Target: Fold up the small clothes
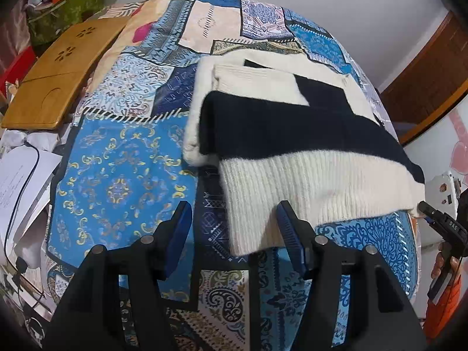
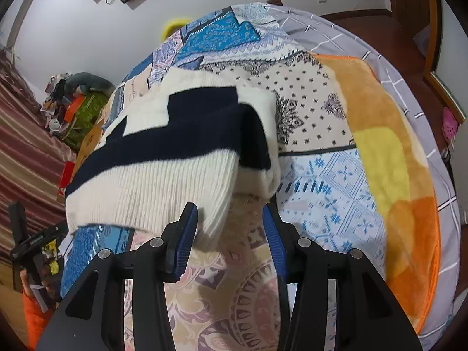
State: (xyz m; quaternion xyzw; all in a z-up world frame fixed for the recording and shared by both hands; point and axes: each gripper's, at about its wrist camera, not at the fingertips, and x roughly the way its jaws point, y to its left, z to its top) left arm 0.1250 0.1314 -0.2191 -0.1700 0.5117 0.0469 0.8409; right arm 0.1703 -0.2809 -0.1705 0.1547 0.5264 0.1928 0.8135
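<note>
Both tongs stand with their blue-padded jaws apart and nothing clamped. From the left wrist, the left gripper (image 1: 234, 234) hangs above the patchwork blue-patterned bedspread (image 1: 122, 175); the near left corner of the folded cream-and-navy ribbed knit sweater (image 1: 292, 152) lies in the gap between its jaws, the pads apparently clear of it. Off to its left is a flat wooden lap tray (image 1: 58, 79).

From the right wrist, the right gripper (image 2: 231, 234) frames the sweater's near right corner the same way, the cream ribbed hem just ahead of and between its jaws, seemingly untouched. A plush orange-and-yellow blanket (image 2: 389, 152) lies to its right.

The knit looks soft, thick and light, likely to sag and slide against itself instead of holding a crease. I would pinch through all layers at the ribbed hem corners, one gripper each, lifting evenly so the fold stays together.
</note>
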